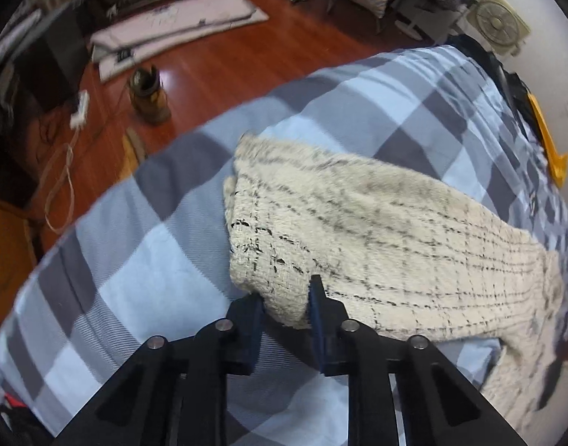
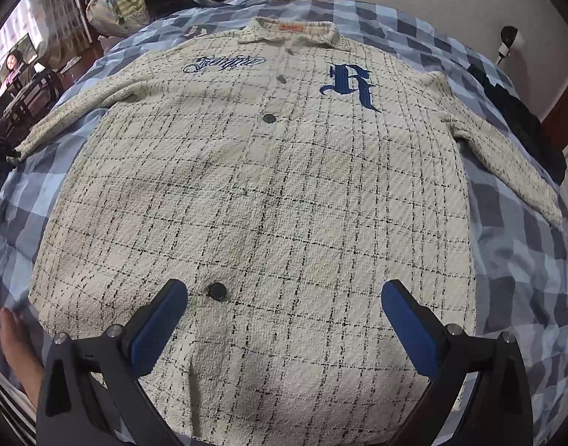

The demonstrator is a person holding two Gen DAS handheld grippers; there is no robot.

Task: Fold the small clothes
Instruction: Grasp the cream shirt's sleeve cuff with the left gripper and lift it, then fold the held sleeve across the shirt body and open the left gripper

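Here your left tool (image 1: 285, 303) is clenched on the cuff end of the cream checked jacket's (image 2: 254, 193) sleeve (image 1: 358, 230), pads pressing the fabric. Your right tool (image 2: 284, 316) hangs released above the jacket's lower front, just beside a dark button (image 2: 217, 291). The jacket lies spread flat on the checked bed (image 2: 525, 260).

The jacket (image 2: 265, 186) is looking rough and woolly (like a towel), the bed cover (image 1: 142, 260) is looking smooth, the wood floor (image 1: 217, 59) is shining.
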